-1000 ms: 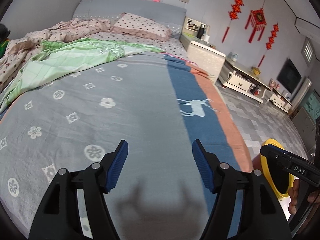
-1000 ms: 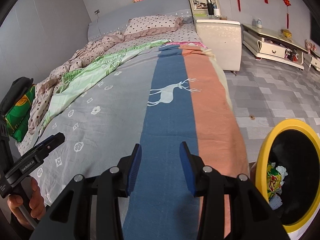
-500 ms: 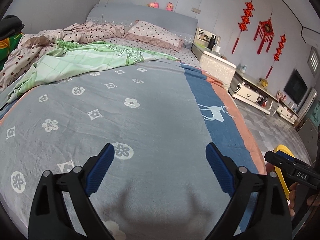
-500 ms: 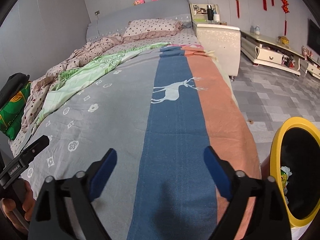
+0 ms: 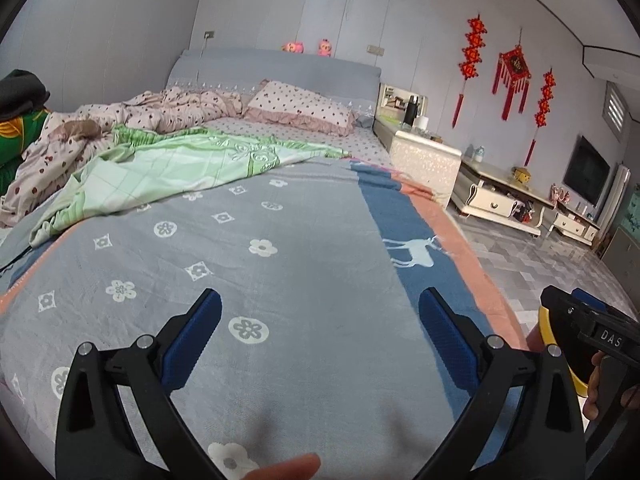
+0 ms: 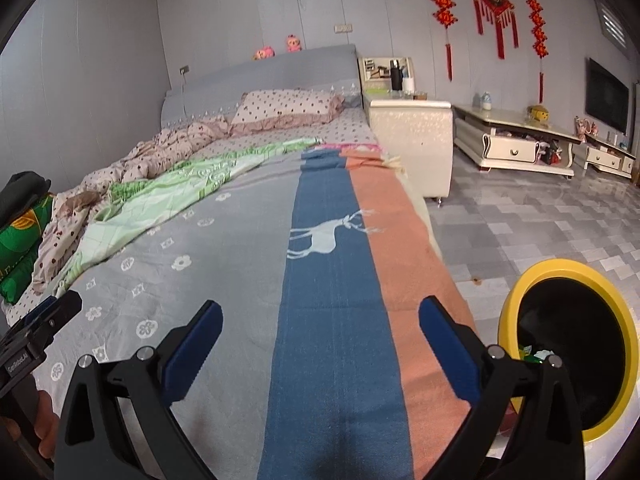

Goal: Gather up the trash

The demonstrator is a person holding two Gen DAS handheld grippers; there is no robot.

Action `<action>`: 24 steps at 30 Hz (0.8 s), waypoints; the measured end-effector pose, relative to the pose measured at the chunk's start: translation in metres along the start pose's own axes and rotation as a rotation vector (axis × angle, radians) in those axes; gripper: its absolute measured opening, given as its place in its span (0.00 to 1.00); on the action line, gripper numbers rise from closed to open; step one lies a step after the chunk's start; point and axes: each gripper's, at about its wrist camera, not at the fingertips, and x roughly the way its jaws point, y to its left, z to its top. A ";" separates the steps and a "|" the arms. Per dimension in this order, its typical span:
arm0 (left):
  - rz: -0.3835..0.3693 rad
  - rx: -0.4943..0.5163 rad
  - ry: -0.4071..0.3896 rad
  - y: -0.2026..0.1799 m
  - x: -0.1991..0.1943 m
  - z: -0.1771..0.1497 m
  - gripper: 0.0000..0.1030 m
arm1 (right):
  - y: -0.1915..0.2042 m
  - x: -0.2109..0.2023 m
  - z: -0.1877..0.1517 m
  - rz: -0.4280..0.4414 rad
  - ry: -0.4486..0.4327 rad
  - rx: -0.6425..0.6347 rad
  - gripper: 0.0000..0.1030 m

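Beside the bed's foot, low to my right, the round yellow-rimmed black trash bin (image 6: 570, 344) sits nearest my right gripper (image 6: 320, 338), wrappers inside. Both it and my left gripper (image 5: 320, 336) are spreading wide, empty, over the grey flowered bedspread (image 5: 224, 264); no loose trash shows.

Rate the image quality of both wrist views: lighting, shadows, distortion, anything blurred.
Left wrist view: even soft daylight, strong fisheye bend and dark corners; a faint gripper shadow lies on the grey bedspread; a blurred fingertip intrudes at the bottom edge. Right wrist view: same curvature, sharp overall; the tiled floor shows mild sheen; the yellow bin interior is too dark to read well.
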 end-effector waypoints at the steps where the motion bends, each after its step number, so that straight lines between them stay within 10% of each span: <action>1: -0.004 -0.002 -0.018 -0.002 -0.007 0.001 0.92 | 0.000 -0.005 0.001 0.002 -0.016 0.001 0.92; 24: -0.059 0.080 -0.172 -0.056 -0.102 0.004 0.92 | 0.001 -0.083 -0.013 -0.084 -0.215 0.029 0.92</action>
